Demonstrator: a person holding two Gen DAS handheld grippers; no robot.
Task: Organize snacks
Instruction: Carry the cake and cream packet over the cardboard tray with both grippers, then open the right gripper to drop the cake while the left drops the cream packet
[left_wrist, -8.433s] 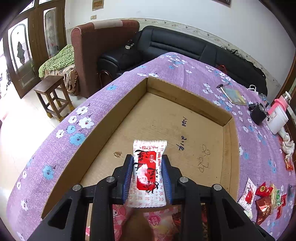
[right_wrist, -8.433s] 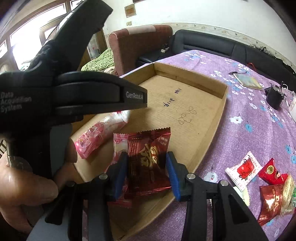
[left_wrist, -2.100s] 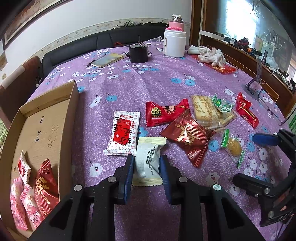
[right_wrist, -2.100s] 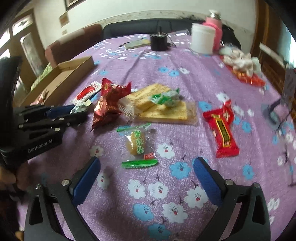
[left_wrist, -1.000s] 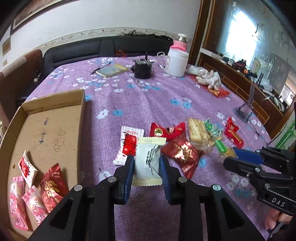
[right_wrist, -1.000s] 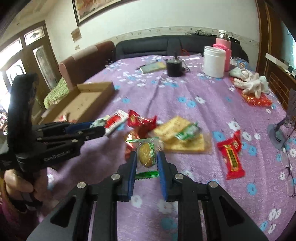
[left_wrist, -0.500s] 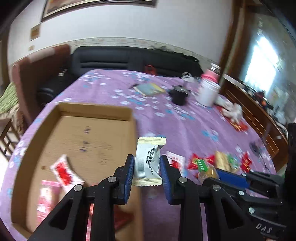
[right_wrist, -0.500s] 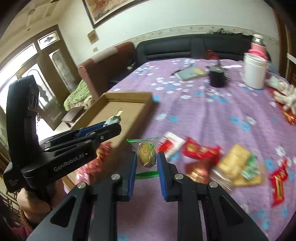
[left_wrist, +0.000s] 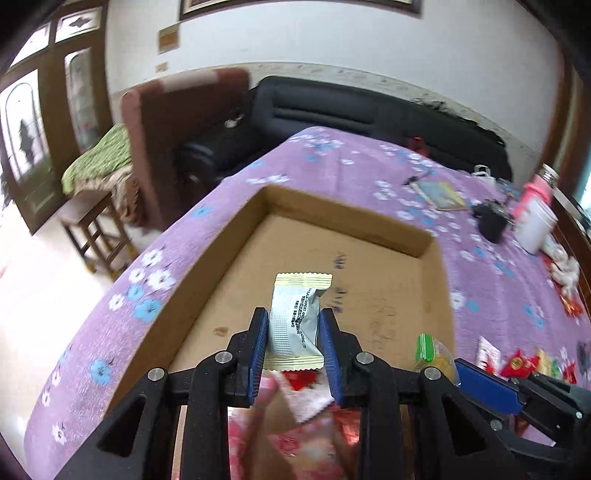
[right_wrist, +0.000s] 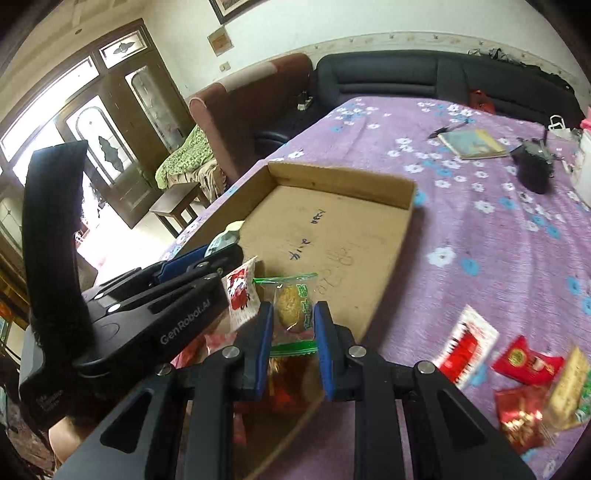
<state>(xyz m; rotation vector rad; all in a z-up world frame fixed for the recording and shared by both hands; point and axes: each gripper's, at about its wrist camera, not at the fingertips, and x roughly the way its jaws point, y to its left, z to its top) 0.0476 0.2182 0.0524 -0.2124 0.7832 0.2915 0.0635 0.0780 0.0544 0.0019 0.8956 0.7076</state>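
Note:
My left gripper (left_wrist: 294, 345) is shut on a white and cream snack packet (left_wrist: 296, 319) and holds it above the near part of the shallow cardboard box (left_wrist: 236, 236). My right gripper (right_wrist: 293, 338) is shut on a clear green-edged cookie packet (right_wrist: 291, 304) over the box's near right corner (right_wrist: 402, 206). Red and pink snack packets (left_wrist: 295, 428) lie in the box under the left gripper. The left gripper also shows in the right wrist view (right_wrist: 221, 251), just left of the cookie packet.
Loose snacks lie on the purple flowered tablecloth right of the box: a white and red packet (right_wrist: 467, 345), red packets (right_wrist: 528, 363) and a biscuit pack (right_wrist: 570, 384). A booklet (right_wrist: 472, 144), a black cup (right_wrist: 533, 171) and a white jar (left_wrist: 535, 225) stand farther back. A sofa lies beyond.
Both grippers have swung left from the loose snacks, each with its packet, and now hang over the near end of the box.

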